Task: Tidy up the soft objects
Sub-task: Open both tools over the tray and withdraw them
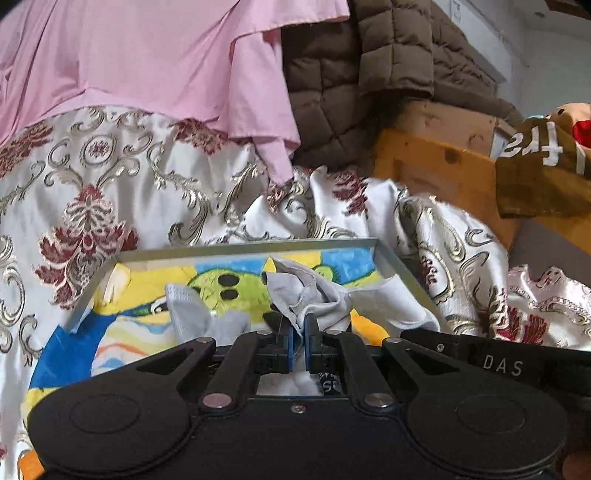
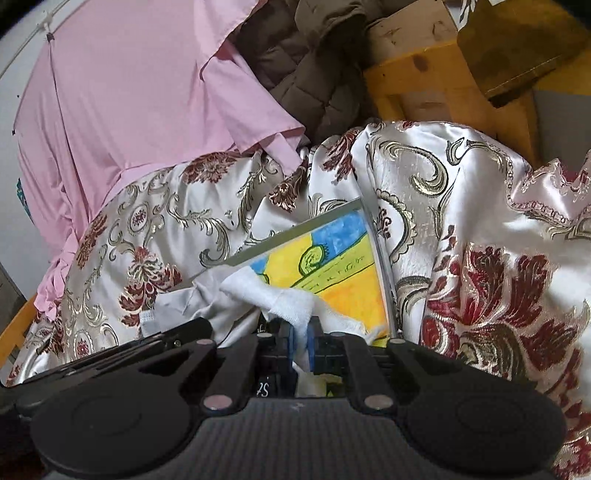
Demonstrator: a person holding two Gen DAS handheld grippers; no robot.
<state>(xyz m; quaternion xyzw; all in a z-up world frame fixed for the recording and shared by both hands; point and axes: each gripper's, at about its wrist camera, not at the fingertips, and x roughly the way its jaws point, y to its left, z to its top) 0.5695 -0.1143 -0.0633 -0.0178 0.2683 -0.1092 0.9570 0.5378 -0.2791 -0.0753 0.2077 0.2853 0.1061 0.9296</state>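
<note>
Over the tray, left gripper and right gripper each pinched a grey cloth; folding remained unfinished.

wooden frame behind, orange-brown, knots visible | cardboard box resting on top of wooden frame | metal-rimmed tray in front, rim grey, tilted in right wrist view | grey panel at far right, beside wooden frame | white wall above right
</note>
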